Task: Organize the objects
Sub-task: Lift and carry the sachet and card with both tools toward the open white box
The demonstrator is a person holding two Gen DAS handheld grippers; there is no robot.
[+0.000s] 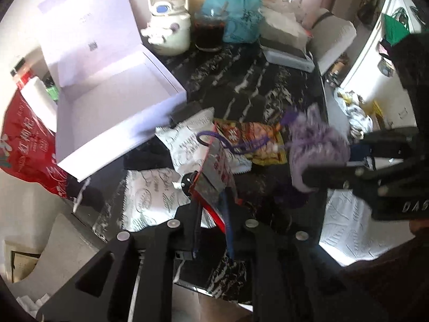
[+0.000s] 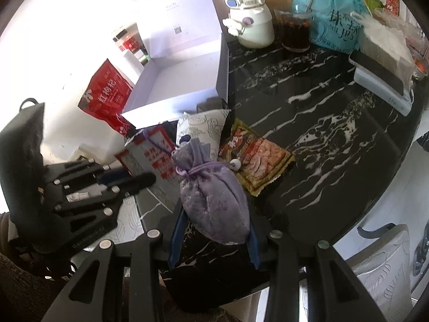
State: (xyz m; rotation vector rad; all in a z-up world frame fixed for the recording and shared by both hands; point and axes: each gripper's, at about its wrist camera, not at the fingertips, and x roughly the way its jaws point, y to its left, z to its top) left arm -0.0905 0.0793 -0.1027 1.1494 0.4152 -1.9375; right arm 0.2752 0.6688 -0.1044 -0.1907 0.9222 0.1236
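My left gripper (image 1: 211,201) is shut on a flat red-and-white packet (image 1: 215,169) with a purple cord loop, held tilted above the black marble table (image 1: 241,86). The same left gripper (image 2: 144,181) and packet (image 2: 156,153) show at the left of the right wrist view. My right gripper (image 2: 214,222) is shut on a lilac drawstring pouch (image 2: 211,201), upright between its blue pads. That pouch (image 1: 316,145) looks blurred in the left wrist view. An open white box (image 1: 107,102) stands empty at the table's left. White patterned sachets (image 1: 187,139) and an orange snack packet (image 1: 254,139) lie in the middle.
At the back stand a cream kettle (image 1: 169,26), a glass of dark drink (image 1: 209,32), a teal bag (image 1: 238,13) and a grey-topped flat device (image 1: 289,56). A red bag (image 1: 26,145) leans left of the box. The table's curved edge (image 2: 380,193) runs on the right, by a chair (image 2: 383,263).
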